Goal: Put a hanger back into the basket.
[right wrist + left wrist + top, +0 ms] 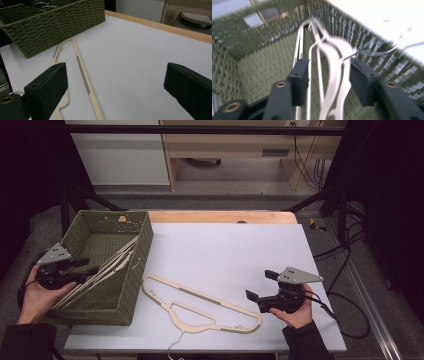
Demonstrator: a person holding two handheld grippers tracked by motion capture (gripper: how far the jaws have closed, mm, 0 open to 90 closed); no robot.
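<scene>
A green woven basket (145, 250) stands at the table's left end, with a bundle of pale hangers (107, 267) leaning across it from the front left to the right rim. My left gripper (90, 266) hovers over the basket's left side. In the left gripper view its jaws (329, 75) stand apart around the hangers (334, 62) without pressing on them. A cream hanger (205, 297) lies flat on the white table, right of the basket. My right gripper (260, 285) is held just right of this hanger, open wide with nothing between its fingers (115, 85).
The white table top (225, 250) has a wooden strip along its far edge. Black cables (345, 255) trail over the floor at the right. Pale wooden furniture (235, 150) stands behind the table. The basket wall (57, 27) and the flat hanger (82, 72) appear ahead in the right gripper view.
</scene>
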